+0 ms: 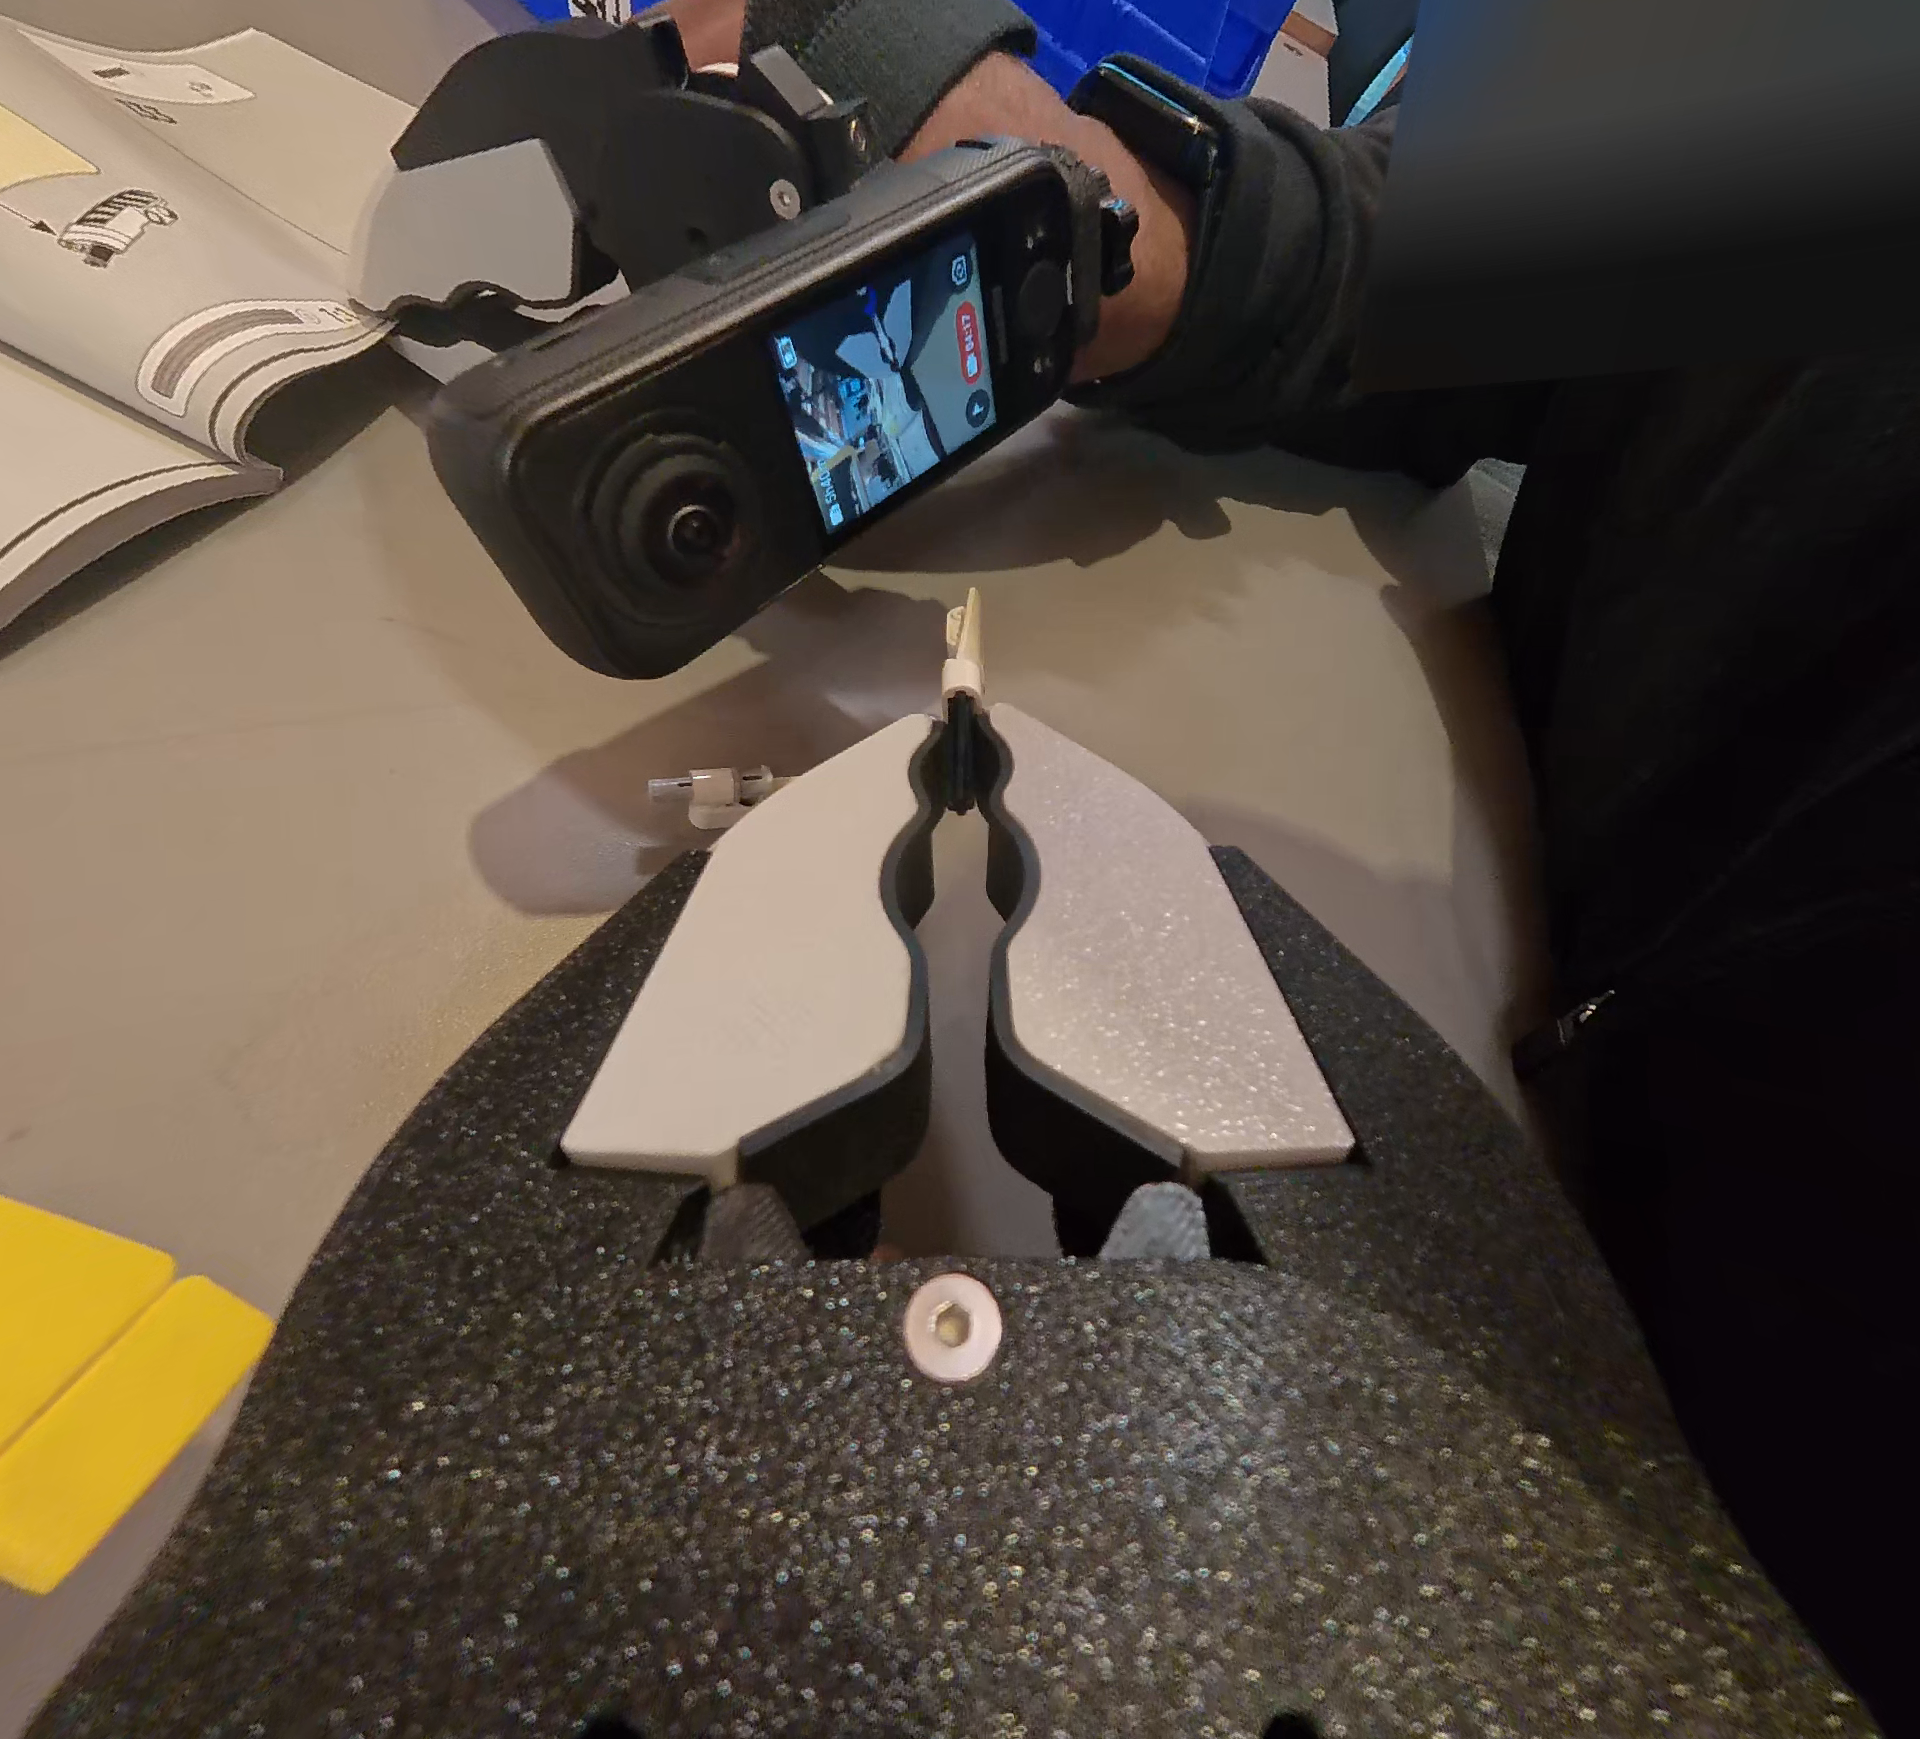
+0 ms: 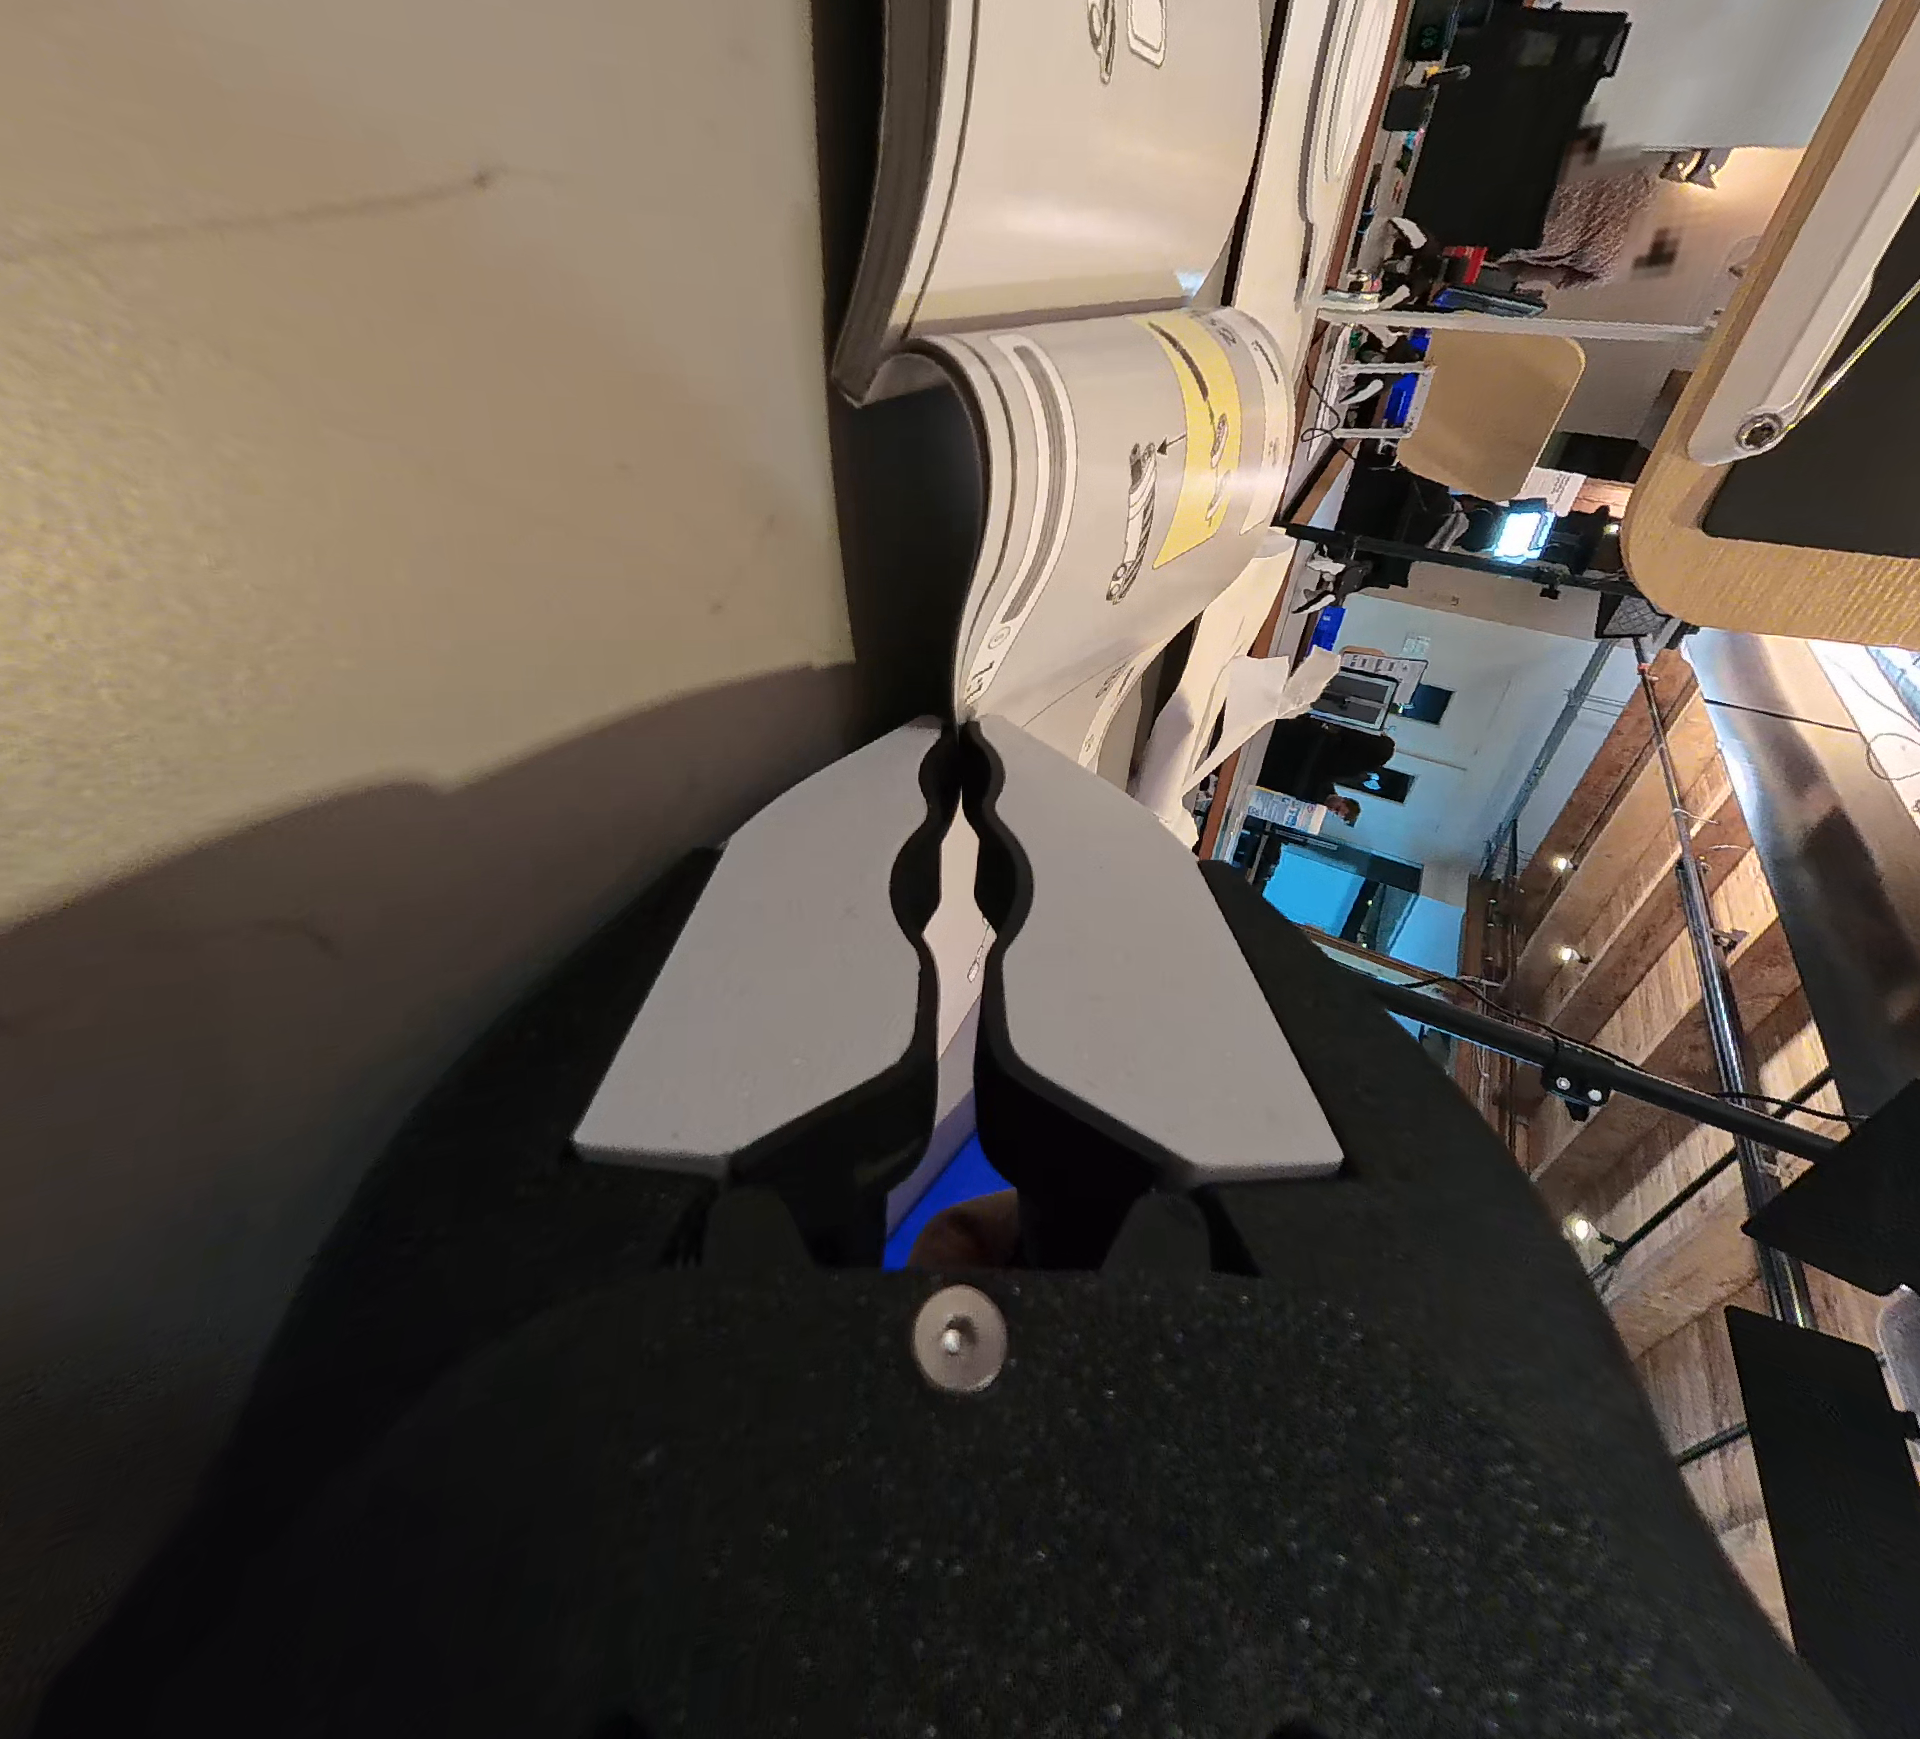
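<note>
Jaws of the right gripper (image 1: pixel 436 235), seen at the left of the left wrist view, are pinching the corner of a page (image 2: pixel 1091 484) of the open booklet (image 1: pixel 156 307), and the page is curling up off the stack toward the fingertips. Only a thin edge of paper is sitting between the pads, so, as I judge it, a sideways tug could be tearing it or letting it slide free. Lying loose on the surface (image 1: pixel 312 858) just beside the left gripper's fingers is a small white connector piece (image 1: pixel 712 790); a careless sweep could be knocking it away. Further right, the left gripper (image 1: pixel 961 770) is clamping a thin black pin, with a cream-coloured piece (image 1: pixel 964 650) standing up from its tip. That hold is narrow and near the fingertips, so the small part risks twisting or popping out if bumped by the nearby camera body (image 1: pixel 748 401).
</note>
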`<state>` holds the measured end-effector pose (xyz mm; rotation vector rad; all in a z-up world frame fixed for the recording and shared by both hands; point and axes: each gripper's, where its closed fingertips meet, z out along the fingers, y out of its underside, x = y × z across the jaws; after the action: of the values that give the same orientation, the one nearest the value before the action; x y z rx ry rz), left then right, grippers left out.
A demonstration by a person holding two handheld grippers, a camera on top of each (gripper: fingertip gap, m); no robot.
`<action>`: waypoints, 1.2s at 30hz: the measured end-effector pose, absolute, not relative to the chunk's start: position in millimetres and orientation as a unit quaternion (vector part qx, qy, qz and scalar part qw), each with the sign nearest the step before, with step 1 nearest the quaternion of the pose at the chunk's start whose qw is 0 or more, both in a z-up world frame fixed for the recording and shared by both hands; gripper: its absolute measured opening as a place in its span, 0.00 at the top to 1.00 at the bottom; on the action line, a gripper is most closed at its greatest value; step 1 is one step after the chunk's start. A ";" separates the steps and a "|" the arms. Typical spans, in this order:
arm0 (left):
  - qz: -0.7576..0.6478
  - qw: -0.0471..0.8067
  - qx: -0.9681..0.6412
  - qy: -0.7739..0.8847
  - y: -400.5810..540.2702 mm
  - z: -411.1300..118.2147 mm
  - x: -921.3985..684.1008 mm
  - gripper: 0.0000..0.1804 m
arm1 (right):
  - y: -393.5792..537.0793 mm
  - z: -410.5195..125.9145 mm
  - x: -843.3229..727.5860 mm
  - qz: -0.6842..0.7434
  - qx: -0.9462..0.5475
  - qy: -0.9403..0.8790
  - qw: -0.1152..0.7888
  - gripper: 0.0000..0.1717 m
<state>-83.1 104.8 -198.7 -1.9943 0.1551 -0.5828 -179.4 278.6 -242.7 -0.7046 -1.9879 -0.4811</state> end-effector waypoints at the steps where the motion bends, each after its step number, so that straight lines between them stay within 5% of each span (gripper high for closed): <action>1: -0.242 0.505 -0.826 0.064 104.9 -198.6 -83.2 0.98 | 278.5 -242.7 -179.4 -0.197 -0.287 -0.811 0.470 1.00; 36: -0.259 0.515 -0.816 0.032 106.2 -193.8 -91.9 0.97 | 278.5 -242.6 -181.1 -0.192 -0.280 -0.814 0.471 1.00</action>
<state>-91.9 106.2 -193.8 -1.9610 0.0761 -0.6222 -181.1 278.5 -242.6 -0.6854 -1.9936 -0.4704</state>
